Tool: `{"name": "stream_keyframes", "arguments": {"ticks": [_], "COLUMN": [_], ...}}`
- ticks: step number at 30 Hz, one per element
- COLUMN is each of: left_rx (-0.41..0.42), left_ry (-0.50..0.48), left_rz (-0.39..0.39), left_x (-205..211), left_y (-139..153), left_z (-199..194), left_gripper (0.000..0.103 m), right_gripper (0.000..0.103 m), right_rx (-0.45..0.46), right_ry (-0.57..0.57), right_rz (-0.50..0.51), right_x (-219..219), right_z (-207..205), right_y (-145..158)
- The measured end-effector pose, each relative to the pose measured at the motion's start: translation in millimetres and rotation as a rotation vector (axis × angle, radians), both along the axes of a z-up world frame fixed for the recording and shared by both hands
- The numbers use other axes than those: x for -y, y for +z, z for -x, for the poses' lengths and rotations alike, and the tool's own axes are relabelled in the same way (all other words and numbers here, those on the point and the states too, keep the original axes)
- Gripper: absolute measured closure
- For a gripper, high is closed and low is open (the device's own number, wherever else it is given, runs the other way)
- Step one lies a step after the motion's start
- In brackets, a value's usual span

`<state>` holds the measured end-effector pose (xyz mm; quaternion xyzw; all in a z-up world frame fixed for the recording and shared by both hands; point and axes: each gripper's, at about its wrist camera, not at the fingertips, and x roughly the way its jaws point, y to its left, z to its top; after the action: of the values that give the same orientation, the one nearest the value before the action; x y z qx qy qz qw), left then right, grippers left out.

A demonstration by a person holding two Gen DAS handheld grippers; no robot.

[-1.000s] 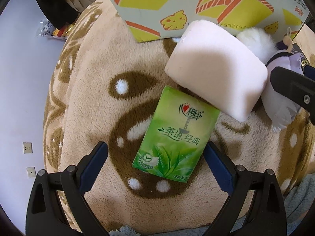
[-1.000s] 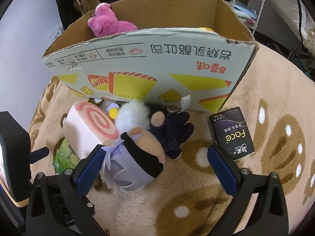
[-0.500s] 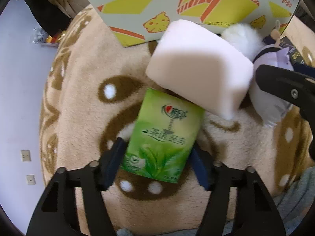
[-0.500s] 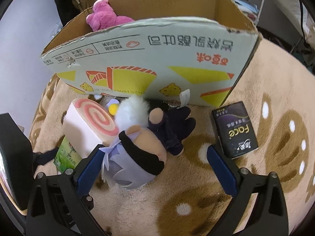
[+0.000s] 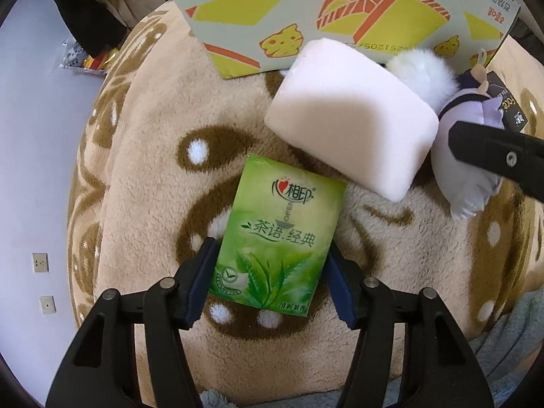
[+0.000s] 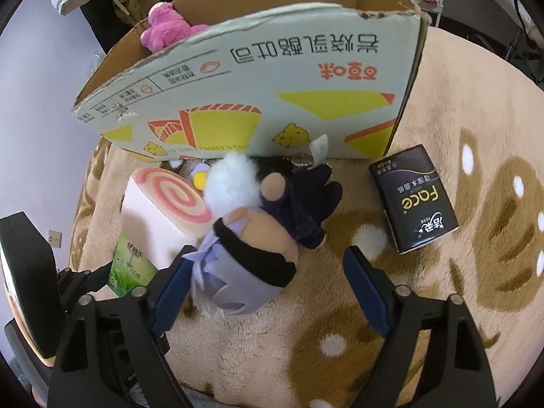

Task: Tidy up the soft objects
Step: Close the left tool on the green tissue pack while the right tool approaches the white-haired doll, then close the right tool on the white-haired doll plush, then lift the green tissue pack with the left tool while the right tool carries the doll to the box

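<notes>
The left hand-held gripper (image 5: pixel 270 273) is clamped on the green tissue pack (image 5: pixel 278 234) lying on the plush rug (image 5: pixel 142 176) — near the swirl-roll cushion (image 5: pixel 350 132). The right hand-held gripper (image 6: pixel 268 272) (fingers apart) straddles the white-haired plush doll (image 6: pixel 251 255).

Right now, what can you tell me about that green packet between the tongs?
The green tissue packet is a soft, glossy plastic pack printed with tea leaves, a heart logo and Chinese characters. It lies flat on the tan plush blanket, slightly tilted. The left tongs are shut on its lower sides, their blue fingers pressing both edges. Its top corner sits by the pink swirl-roll cushion.
</notes>
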<state>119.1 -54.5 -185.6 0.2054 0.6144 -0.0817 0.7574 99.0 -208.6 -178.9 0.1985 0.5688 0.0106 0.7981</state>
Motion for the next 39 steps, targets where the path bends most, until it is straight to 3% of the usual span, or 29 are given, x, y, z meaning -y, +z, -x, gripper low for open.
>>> {"name": "stream_keyframes", "arguments": {"ticks": [6,8,11,21,25,33,39], "left_rx": [0.009,0.012,0.027,0.061,0.097,0.258,0.415], "left_ry": [0.012,0.018,0.022,0.047,0.049,0.019,0.018], "left_rz": [0.026,0.038,0.059,0.099,0.131,0.178,0.229], "left_x": [-7,-10,-10,-14,-16,-14,-18], "left_y": [5,8,14,29,40,76,106], "left_z": [2,3,7,19,24,48,62], "left_gripper": [0.044,0.044,0.045,0.046,0.046,0.046,0.046], "right_gripper": [0.024,0.03,0.047,0.052,0.053,0.053,0.053], "right_rx": [-0.004,-0.001,0.01,0.044,0.064,0.148,0.282], "right_ry": [-0.016,-0.017,-0.006,0.014,0.03,-0.005,0.007], "right_rz": [-0.014,-0.026,-0.057,0.011,0.105,0.152,0.192], "right_x": [1,4,8,1,-6,5,6], "right_z": [1,2,4,11,20,37,47], "right_y": [3,4,9,20,29,57,92]}}
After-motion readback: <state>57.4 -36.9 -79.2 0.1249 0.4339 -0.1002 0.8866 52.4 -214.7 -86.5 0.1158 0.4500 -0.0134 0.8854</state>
